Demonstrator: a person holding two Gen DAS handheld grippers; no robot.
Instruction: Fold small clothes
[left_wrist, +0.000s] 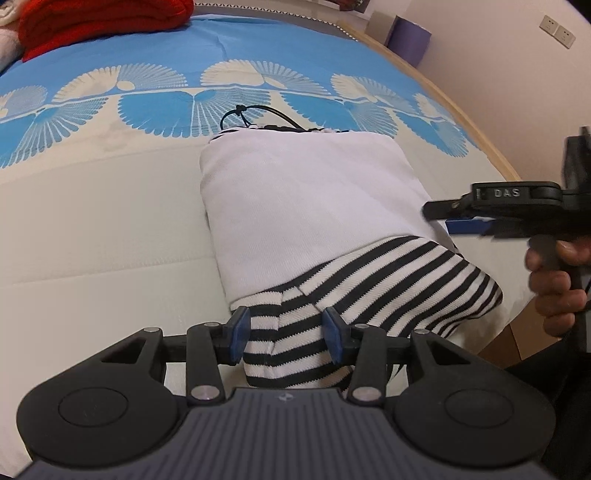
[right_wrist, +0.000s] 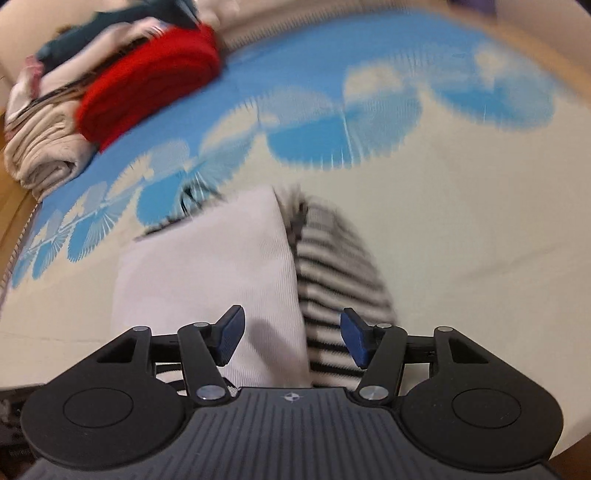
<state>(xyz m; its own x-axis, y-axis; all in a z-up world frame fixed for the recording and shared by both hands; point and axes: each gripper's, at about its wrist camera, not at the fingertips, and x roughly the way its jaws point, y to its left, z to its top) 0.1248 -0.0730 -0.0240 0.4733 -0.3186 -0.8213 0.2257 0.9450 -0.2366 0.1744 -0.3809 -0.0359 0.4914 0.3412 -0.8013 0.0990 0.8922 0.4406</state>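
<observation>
Clothing is lying folded on a bed: a white garment (left_wrist: 306, 206) with a black-and-white striped section (left_wrist: 373, 284) showing at its near end, resting on the cream part of the bedspread (left_wrist: 92, 221), towards the bed's near edge. A thin black drawstring (left_wrist: 255, 114) is trailing out from the garment's far end, onto the border where the cream is giving way to a band of blue fan-shaped motifs.

In the left wrist view, the left gripper (left_wrist: 286, 334) is pointing down at the striped end. Its blue pads (left_wrist: 238, 334) are sitting on either side of a bunched striped fold and are pressing against the cloth, so it is gripping the striped section.

The right gripper (right_wrist: 290, 339) is hovering over the garment where white and striped cloth meet, in a view blurred by motion. Its jaws are standing wide apart, with the blue pads (right_wrist: 231, 339) clear of the fabric, gripping nothing. From the left wrist view, the same tool is appearing at the right side, with a hand (left_wrist: 554, 280) wrapped around its handle, beside the garment's right edge.

Farther off, at the bed's far left corner, a red knitted item (right_wrist: 147, 92) is lying against a pile of folded beige and dark clothes (right_wrist: 48, 147). A wooden bed frame (left_wrist: 443, 96) is running along the bed's right edge, with a purple bin (left_wrist: 412, 38) and a pale wall beyond it.
</observation>
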